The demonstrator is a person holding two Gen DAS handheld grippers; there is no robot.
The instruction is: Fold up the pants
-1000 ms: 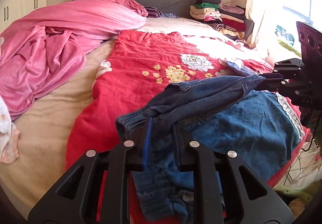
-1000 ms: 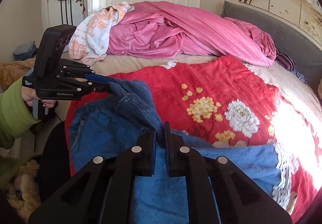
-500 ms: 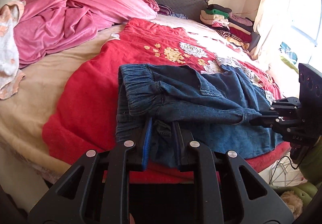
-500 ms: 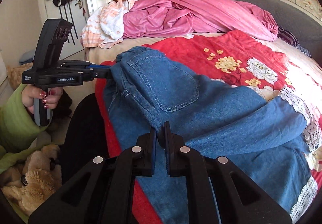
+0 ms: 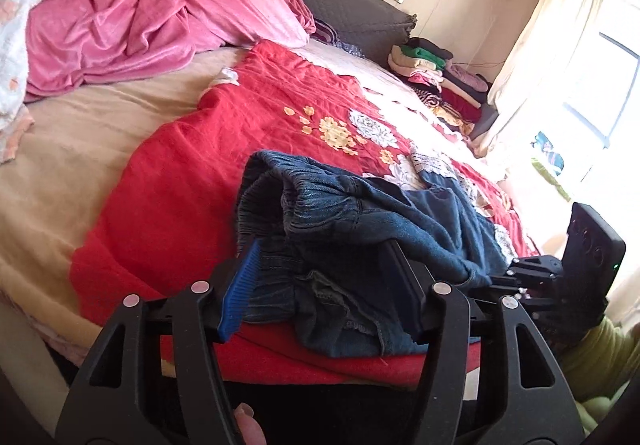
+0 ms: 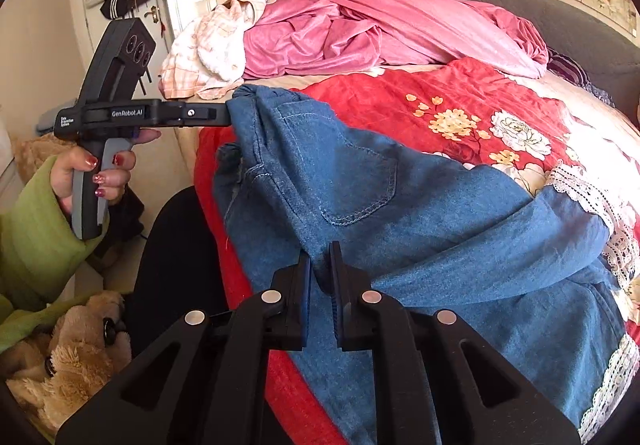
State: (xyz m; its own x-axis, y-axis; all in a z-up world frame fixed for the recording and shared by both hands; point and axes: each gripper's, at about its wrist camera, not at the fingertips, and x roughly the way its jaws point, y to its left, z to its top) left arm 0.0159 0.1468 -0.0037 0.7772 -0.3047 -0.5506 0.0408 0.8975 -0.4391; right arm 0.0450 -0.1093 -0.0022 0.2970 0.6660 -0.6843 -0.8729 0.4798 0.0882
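The left gripper [image 5: 320,285] is letting go: its jaws are opening, spread wide, with the bunched elastic waistband of the pants [image 6: 400,213] lying slack between them, neither pad pressing on it. The denim is down on the red floral quilt [image 5: 192,181] just ahead of the fingers, near the bed's edge. Over to its right, the right gripper [image 6: 320,269] pinches a fold of the same pants, jaws nearly together with cloth nipped between, likely holding that side steady while the waist end settles. Seen from there, the back pocket faces up and the lace-trimmed hems trail far right. The fold looks laid; that release seems next.
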